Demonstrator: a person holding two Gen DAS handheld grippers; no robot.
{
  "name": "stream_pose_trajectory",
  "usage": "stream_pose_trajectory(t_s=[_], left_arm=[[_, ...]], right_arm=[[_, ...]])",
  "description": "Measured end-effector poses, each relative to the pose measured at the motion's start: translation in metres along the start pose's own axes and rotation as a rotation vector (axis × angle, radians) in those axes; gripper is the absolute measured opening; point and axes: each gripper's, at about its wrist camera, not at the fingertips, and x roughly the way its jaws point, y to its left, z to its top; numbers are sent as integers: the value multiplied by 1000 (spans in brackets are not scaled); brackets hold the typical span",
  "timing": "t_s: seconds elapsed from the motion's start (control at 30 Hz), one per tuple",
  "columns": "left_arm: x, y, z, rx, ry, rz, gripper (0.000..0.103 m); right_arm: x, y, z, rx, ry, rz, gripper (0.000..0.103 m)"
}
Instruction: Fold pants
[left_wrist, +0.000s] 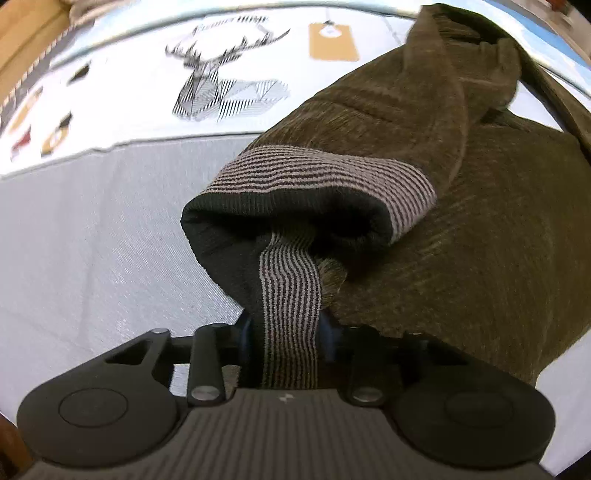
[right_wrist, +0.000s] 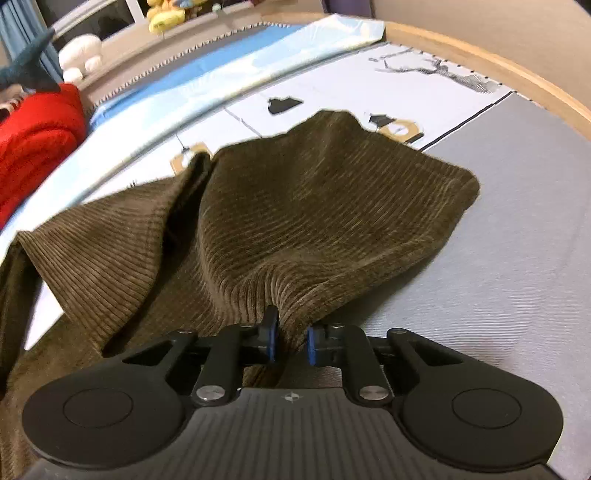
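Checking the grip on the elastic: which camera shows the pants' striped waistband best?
The left wrist view: the striped waistband fills the centre, its band running into the shut left gripper. The right wrist view shows only olive corduroy pinched by the right gripper, no waistband.

The left gripper was clamped on the striped waistband of the pants, its blue pads almost hidden behind the band, which ran straight back between the jaws. The right gripper pinched a bunched ridge of the pants' corduroy, jaws nearly closed, blue pads pressing the cloth from both sides.
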Motion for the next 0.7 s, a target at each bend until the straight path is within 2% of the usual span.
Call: stream_pose_trajectory(t_s=[0.2, 0.27, 0.33, 0.43, 0.5, 0.53, 0.6, 0.7], left_arm=[[-27, -2, -14, 57, -112, 20, 30], [-33, 2, -21, 94, -151, 40, 30], [-35, 9, -26, 118, -161, 63, 29], [-35, 29, -29, 75, -122, 102, 29], [-28, 44, -31, 51, -79, 144, 29], [-25, 48, -32, 47, -59, 158, 29], [-20, 52, -33, 37, -26, 165, 34], [-22, 50, -33, 49, -16, 174, 44]], right_arm=[[-33, -13, -7, -27, 32, 1, 13], [-41, -21, -13, -39, 85, 4, 13], [-46, -30, -23, -44, 177, 15, 13], [-47, -45, -43, -59, 364, 75, 13], [-49, -51, -56, -87, 478, 157, 15], [-52, -53, -58, -98, 501, 189, 16], [-61, -61, -55, -100, 490, 235, 27], [-69, -96, -37, 22, 436, 241, 32]])
